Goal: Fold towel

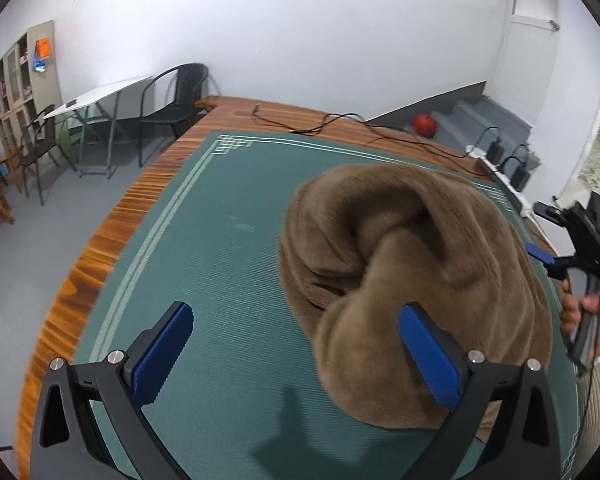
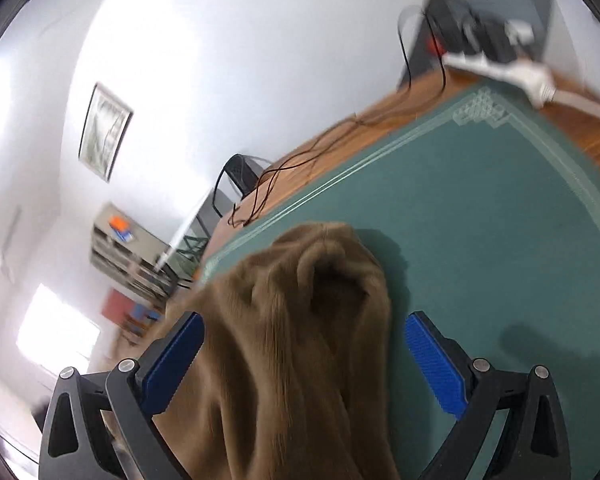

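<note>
Fig. Both wrist views, near to far; places given rel. to the towel.

Nearest: left gripper (image 1: 296, 354), jaws spread wide, nothing between them; its right pad just beside the towel (image 1: 412, 280), touching or not I cannot tell. Right gripper (image 2: 304, 364), jaws also spread wide, towel cloth lying between them w/o being pinched. Right-wrist view is motion-blurred.

Towel: brown, plush, bunched in a rumpled heap w/ a rolled hollow on top, resting on the green mat (image 1: 220, 248). Not flat, no clean fold showing.

Judgement: heap must be opened to find two corners of one edge; pinch each corner w/ one gripper, pull taut, lay flat, then bring edge to edge. Thick pile will likely slip and spring back, so bite deep and press creases.

Around: person's hand (image 1: 580, 312) on the right gripper's handle, right of the towel. Beyond the towel: wooden table (image 1: 236, 112) rim w/ loose black cable (image 1: 340, 124); white power strip (image 2: 500, 68) at the far right corner. Cable could snag a wide swing. Farther: orange ball (image 1: 424, 125), chairs (image 1: 176, 108), cabinet (image 1: 20, 76).
</note>
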`<control>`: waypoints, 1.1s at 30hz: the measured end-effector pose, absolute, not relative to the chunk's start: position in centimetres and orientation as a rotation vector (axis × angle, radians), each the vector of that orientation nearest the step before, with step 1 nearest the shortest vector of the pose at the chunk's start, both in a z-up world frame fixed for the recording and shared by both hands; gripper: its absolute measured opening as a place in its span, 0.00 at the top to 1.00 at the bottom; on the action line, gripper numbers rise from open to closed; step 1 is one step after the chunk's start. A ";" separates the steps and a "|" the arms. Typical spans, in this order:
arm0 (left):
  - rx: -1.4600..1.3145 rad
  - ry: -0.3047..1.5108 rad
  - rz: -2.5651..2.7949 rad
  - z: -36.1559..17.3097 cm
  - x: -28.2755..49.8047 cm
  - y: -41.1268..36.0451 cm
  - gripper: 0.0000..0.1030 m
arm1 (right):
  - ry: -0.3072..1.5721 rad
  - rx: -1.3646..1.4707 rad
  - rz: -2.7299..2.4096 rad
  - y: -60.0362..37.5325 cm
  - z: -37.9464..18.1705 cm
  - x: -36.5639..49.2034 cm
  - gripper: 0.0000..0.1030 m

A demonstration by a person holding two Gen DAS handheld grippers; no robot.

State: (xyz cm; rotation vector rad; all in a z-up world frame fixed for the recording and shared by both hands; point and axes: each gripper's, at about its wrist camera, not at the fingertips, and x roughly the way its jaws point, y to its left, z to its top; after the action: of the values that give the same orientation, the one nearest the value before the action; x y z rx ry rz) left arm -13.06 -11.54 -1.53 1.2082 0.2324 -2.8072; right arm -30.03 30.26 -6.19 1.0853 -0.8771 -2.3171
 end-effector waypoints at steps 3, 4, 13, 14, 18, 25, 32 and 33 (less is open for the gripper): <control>1.234 0.244 -2.753 -0.3 -13.5 -13.0 0.00 | -0.903 1.171 -2.245 28.5 -7.5 -33.4 0.01; 1.241 0.249 -2.736 0.1 -13.5 -13.4 0.00 | -0.912 1.203 -2.213 27.8 -8.1 -34.3 0.01; 1.265 0.292 -2.647 3.1 -14.9 -15.9 0.00 | -0.772 1.128 -1.810 19.0 -5.3 -32.0 0.01; 1.260 0.291 -2.650 3.5 -15.0 -16.0 0.00 | -0.734 1.103 -1.779 18.0 -4.2 -30.8 0.01; 1.243 0.288 -2.668 5.6 -15.4 -15.9 0.00 | -0.591 1.031 -1.664 14.4 -0.4 -24.8 0.01; 1.236 0.270 -2.714 8.2 -15.9 -15.3 0.00 | -0.435 1.138 -1.479 9.6 -3.3 -14.0 0.01; 1.362 0.258 -2.826 8.3 -16.7 -12.3 0.00 | -0.417 1.279 -1.469 8.8 -7.3 -8.9 0.01; 1.399 0.268 -2.849 8.2 -16.9 -11.6 0.00 | -0.421 1.275 -1.494 9.1 -7.4 -8.9 0.01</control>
State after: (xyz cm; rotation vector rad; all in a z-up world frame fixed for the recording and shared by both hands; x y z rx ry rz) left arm -16.90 -11.61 8.21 1.3990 0.2678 -2.8492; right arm -8.86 9.15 -7.40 1.2750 -0.4208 -1.4939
